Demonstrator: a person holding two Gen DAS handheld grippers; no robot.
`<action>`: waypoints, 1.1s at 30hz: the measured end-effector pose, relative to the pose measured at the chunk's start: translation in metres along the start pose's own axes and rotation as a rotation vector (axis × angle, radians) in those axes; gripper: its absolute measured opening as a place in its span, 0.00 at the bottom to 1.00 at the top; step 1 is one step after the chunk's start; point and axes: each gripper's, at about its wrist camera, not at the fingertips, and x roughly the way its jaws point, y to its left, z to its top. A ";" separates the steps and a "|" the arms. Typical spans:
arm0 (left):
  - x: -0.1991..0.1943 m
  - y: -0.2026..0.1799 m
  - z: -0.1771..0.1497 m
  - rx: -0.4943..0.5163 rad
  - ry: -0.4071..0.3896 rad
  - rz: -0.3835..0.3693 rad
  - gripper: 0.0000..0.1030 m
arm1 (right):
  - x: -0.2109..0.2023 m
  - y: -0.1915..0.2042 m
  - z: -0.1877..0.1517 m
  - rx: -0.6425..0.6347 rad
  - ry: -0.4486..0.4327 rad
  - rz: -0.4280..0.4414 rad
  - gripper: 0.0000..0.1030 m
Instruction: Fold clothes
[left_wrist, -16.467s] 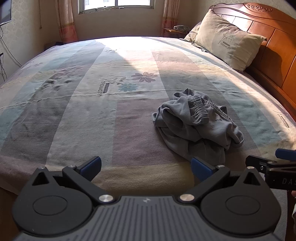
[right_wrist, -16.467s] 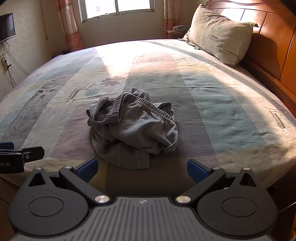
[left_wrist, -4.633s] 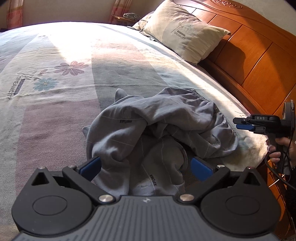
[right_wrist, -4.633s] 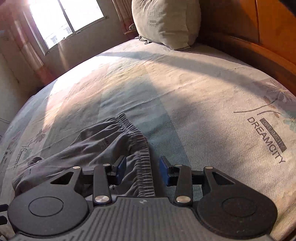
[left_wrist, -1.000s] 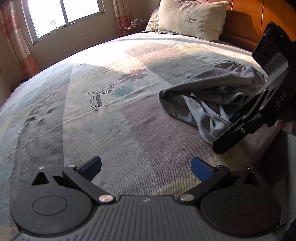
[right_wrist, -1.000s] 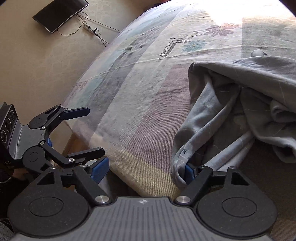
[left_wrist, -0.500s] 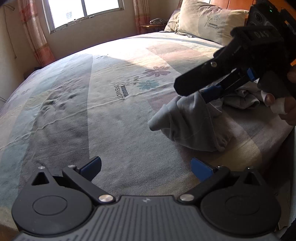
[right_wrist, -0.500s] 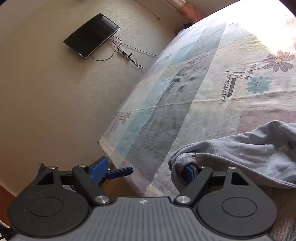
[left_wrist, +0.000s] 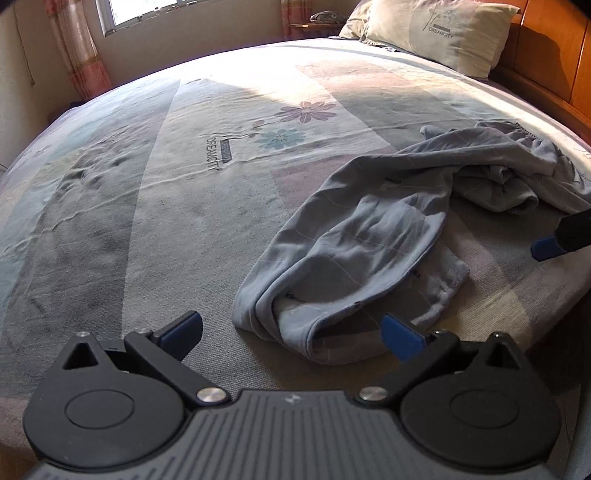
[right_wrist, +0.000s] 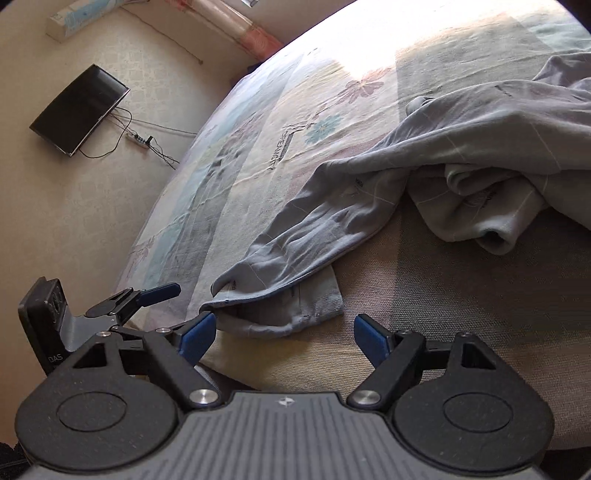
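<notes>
Grey trousers (left_wrist: 369, 229) lie on the bed's near right part. One leg is stretched toward the left, and its cuff (left_wrist: 295, 325) ends just ahead of my left gripper (left_wrist: 291, 332). That gripper is open, nothing between its fingers. The waistband (left_wrist: 517, 129) sits bunched at the far right. In the right wrist view the same trousers (right_wrist: 443, 140) run up to the right. Their cuff (right_wrist: 280, 314) lies just beyond my open right gripper (right_wrist: 282, 336), close to its left pad. My left gripper (right_wrist: 171, 308) shows at the left, open. One right fingertip (left_wrist: 546, 248) shows at the right edge.
The patterned sheet (left_wrist: 184, 184) spreads flat to the left and far side. A pillow (left_wrist: 436, 33) leans on the wooden headboard (left_wrist: 546, 48) at the back right. The bed's near edge (right_wrist: 295, 373) drops off just before my right gripper. A wall TV (right_wrist: 79, 114) hangs beyond the bed.
The trouser leg that my right gripper held raised half a second ago now lies stretched out on the sheet. The right gripper has let it go and pulled back to the right.
</notes>
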 end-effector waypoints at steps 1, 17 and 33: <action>0.007 -0.002 0.000 0.001 0.014 0.033 1.00 | -0.004 0.000 -0.002 0.001 -0.013 0.004 0.83; 0.048 0.040 0.055 0.180 -0.001 0.485 1.00 | -0.032 -0.022 0.001 -0.001 -0.102 -0.005 0.84; 0.089 0.085 0.186 0.273 -0.250 0.689 1.00 | -0.023 -0.055 0.010 0.091 -0.119 -0.076 0.85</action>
